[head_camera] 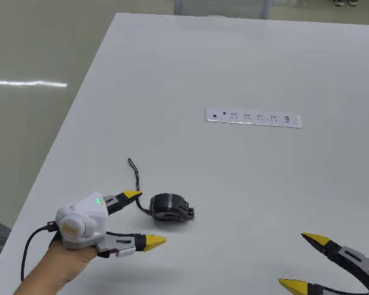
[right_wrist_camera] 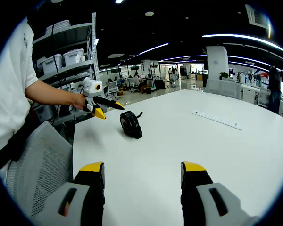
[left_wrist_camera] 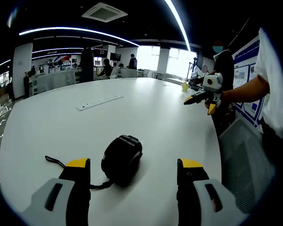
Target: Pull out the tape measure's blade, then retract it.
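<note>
A black tape measure [head_camera: 170,208] with a thin black wrist strap [head_camera: 134,174] lies on the white table [head_camera: 234,67], blade not drawn out. My left gripper [head_camera: 141,218] is open, its yellow-tipped jaws just left of the case, one toward each side. In the left gripper view the tape measure [left_wrist_camera: 122,159] sits just ahead, between the jaws of the left gripper [left_wrist_camera: 132,165]. My right gripper [head_camera: 304,261] stands open at the table's near right, well away from the case. The right gripper view has the tape measure [right_wrist_camera: 131,125] far ahead beyond the right gripper [right_wrist_camera: 141,167], and the left gripper [right_wrist_camera: 103,107] beside it.
A white power strip [head_camera: 253,117] lies flat in the table's middle, beyond the tape measure. The table's left edge runs diagonally near my left hand. A mesh chair [right_wrist_camera: 33,165] stands at the near edge. People and shelving are in the room's background.
</note>
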Action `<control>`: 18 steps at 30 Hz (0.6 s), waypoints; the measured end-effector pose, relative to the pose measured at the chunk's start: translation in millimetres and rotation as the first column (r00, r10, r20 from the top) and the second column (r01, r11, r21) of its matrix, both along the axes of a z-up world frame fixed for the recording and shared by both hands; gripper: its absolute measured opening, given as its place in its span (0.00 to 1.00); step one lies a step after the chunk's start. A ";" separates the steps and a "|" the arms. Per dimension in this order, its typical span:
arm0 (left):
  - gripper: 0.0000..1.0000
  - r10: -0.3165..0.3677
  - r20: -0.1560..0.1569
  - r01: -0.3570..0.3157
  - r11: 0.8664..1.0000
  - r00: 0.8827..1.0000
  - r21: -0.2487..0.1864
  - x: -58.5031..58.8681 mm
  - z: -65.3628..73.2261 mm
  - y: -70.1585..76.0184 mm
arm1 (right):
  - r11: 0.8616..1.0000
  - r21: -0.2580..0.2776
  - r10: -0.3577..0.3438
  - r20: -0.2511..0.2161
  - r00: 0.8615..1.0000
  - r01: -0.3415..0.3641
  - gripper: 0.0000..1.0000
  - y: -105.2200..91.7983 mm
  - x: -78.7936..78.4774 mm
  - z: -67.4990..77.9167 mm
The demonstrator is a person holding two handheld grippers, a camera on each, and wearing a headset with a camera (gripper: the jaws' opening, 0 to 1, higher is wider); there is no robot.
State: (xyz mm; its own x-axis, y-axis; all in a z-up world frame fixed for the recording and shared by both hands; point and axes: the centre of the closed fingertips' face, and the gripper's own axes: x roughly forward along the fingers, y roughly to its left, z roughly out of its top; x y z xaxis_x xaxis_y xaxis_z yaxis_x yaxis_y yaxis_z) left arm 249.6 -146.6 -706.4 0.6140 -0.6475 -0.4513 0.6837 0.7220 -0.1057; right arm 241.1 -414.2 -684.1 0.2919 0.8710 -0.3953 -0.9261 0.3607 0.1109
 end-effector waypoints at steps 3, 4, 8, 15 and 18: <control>0.73 -0.006 -0.004 0.006 1.000 1.000 -0.008 3.6 -2.3 -0.5 | 1.000 0.000 0.011 0.000 1.000 -0.011 0.65 1.6 1.6 -1.1; 0.73 -0.012 -0.002 0.012 1.000 1.000 0.000 4.0 -3.1 -1.1 | 1.000 -0.001 0.013 -0.001 1.000 -0.013 0.65 2.3 2.4 -1.3; 0.72 -0.033 -0.011 0.033 0.999 0.999 0.010 7.0 -9.0 -3.6 | 1.000 -0.001 0.020 -0.005 1.000 -0.020 0.65 5.0 3.5 -2.8; 0.70 -0.058 -0.025 0.058 0.998 0.998 0.018 14.6 -16.4 -8.0 | 0.999 0.000 0.036 -0.019 0.999 -0.036 0.65 9.4 2.1 -4.9; 0.68 -0.066 -0.028 0.066 0.998 0.997 0.020 18.4 -19.1 -7.8 | 0.999 0.004 0.040 -0.025 0.999 -0.040 0.64 10.1 2.3 -5.0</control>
State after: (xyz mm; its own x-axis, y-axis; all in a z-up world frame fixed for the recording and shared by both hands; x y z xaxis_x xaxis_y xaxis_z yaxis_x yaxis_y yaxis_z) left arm 268.1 -154.4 -725.5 0.5577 -0.6766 -0.4808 0.7272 0.6776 -0.1101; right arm 243.4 -404.0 -689.1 0.2471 0.8832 -0.3985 -0.9367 0.3231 0.1352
